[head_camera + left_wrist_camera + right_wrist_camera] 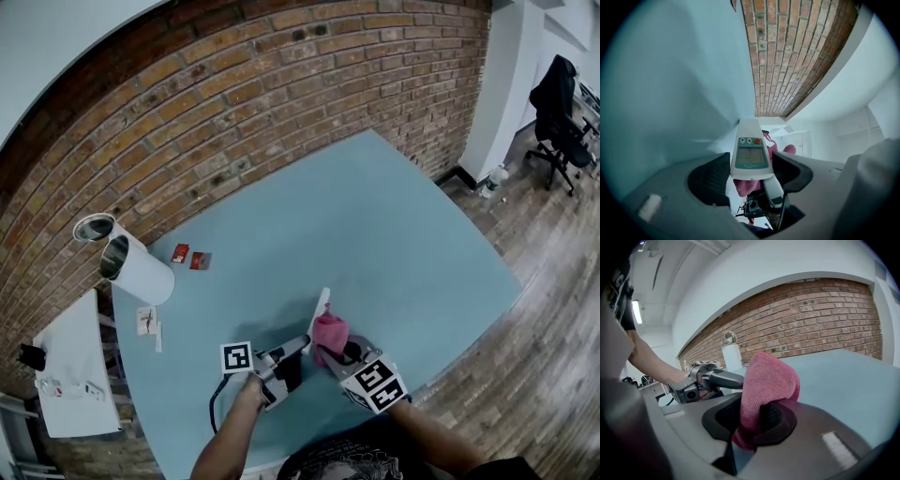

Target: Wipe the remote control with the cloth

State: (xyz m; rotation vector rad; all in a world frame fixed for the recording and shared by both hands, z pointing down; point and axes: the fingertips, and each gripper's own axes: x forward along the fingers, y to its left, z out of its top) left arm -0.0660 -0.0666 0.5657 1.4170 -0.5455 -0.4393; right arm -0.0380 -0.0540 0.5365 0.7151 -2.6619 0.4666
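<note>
The left gripper [298,345] pinches a slim white plastic remote control [750,154] between its jaws, holding it above the 6 o'clock edge of the pale blue table [394,234]. In the head view the remote's free end points toward 12 o'clock. The right gripper [330,355] has its jaws clamped on a bunched pink terry cloth [766,380], which sits against the remote's 4 o'clock side. White cylindrical containers [131,262] lie near the table's 9 o'clock edge.
</note>
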